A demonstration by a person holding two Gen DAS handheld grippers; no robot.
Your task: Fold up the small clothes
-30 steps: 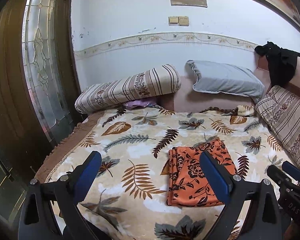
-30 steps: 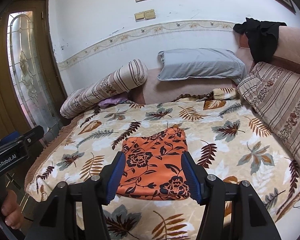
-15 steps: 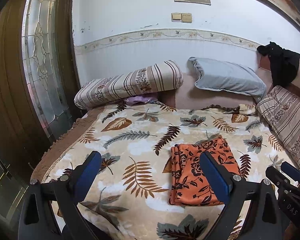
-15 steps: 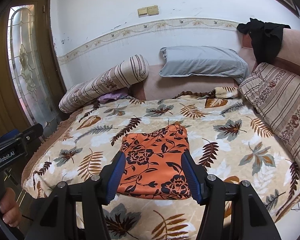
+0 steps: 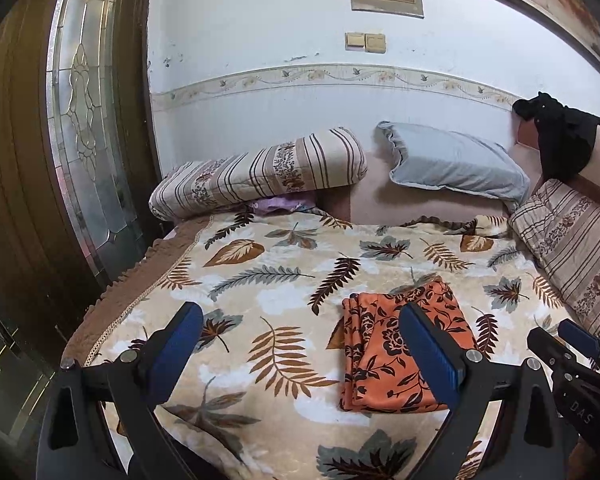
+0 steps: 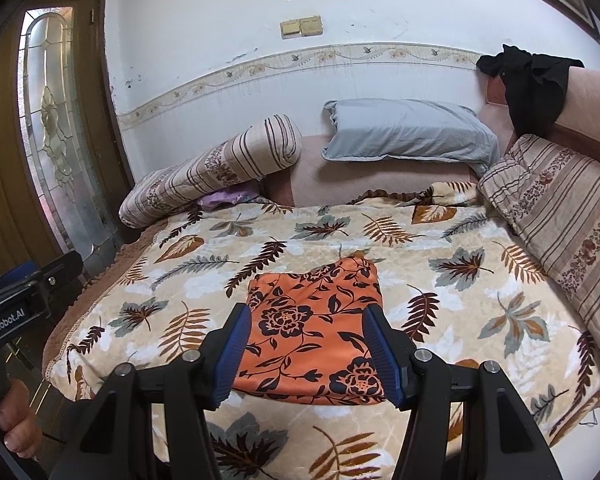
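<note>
Change: against the pictures of a second ago, both cameras sit a little further back and higher, so more of the wall shows; the orange cloth itself has not shifted on the bed.
Orange cloth: a folded orange floral garment [image 6: 316,332] lies flat on the leaf-print blanket [image 6: 460,280], near the front edge of the bed and roughly midway between its left and right edges; in the left wrist view its stacked folded edges [image 5: 354,340] face the left edge of the bed.
Right gripper: the right gripper [image 6: 307,354] hangs above the cloth's near part with its blue pads set wide, one on each side of the cloth in the view, holding nothing.
Left gripper: the left gripper [image 5: 304,350] is spread even wider and empty; its right pad [image 5: 430,356] overlaps the cloth in the view, its left pad is over bare blanket.
Hand: fingertips [image 6: 16,412] grip the left gripper's handle at the lower left of the right wrist view.
Head of bed: a striped bolster [image 5: 260,170] and a grey pillow [image 5: 456,164] lean at the back edge, a purple cloth [image 5: 276,203] tucked under the bolster.
Right edge: a striped cushion [image 6: 560,216] lies along it, with a black garment [image 6: 536,80] draped above on the pink headboard.
Left: a wooden door with a leaded glass pane [image 5: 88,120].
</note>
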